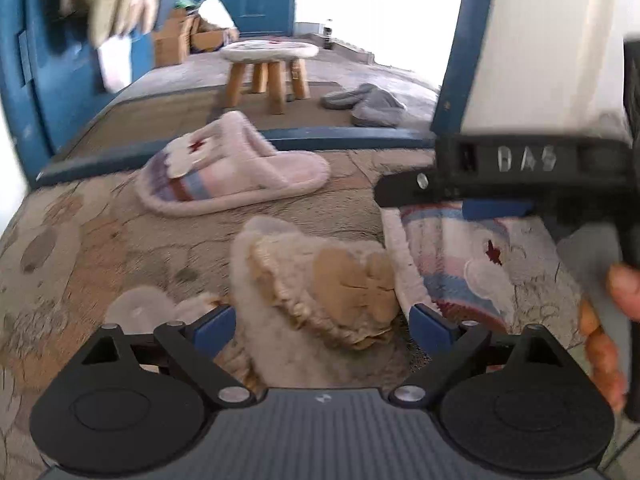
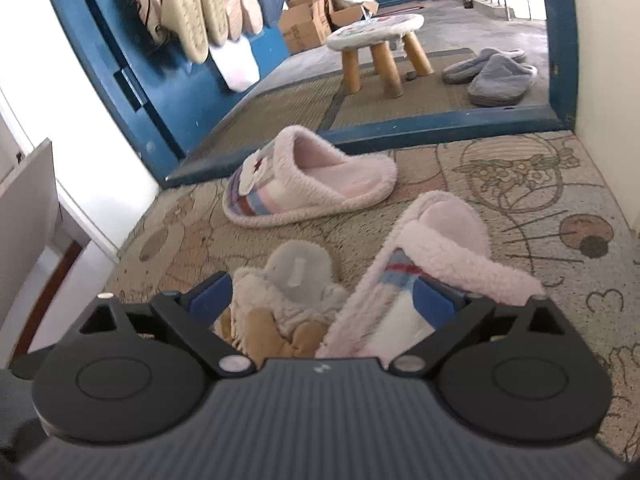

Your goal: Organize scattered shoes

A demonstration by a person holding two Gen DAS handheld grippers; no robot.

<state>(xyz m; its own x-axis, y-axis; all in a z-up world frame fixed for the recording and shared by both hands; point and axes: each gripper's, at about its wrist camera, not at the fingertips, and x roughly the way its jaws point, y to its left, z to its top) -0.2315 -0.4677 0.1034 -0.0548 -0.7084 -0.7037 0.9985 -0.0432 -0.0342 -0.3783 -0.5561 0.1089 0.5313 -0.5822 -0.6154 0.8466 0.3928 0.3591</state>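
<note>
Right wrist view: our right gripper (image 2: 322, 300) fingers spread, striped slipper (image 2: 424, 264) running lengthwise by the right finger; left gripper (image 1: 322, 320) spread around the tan slipper (image 1: 312, 284).

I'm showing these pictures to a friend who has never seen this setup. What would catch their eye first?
Probably the fluffy slippers on the patterned rug: a pink striped slipper lying alone near the blue door sill, its mate between the right gripper's open fingers, and a cream paw slipper between the left gripper's. Next, the row of slippers hanging on the blue door, and the wooden stool beyond the sill.
</note>
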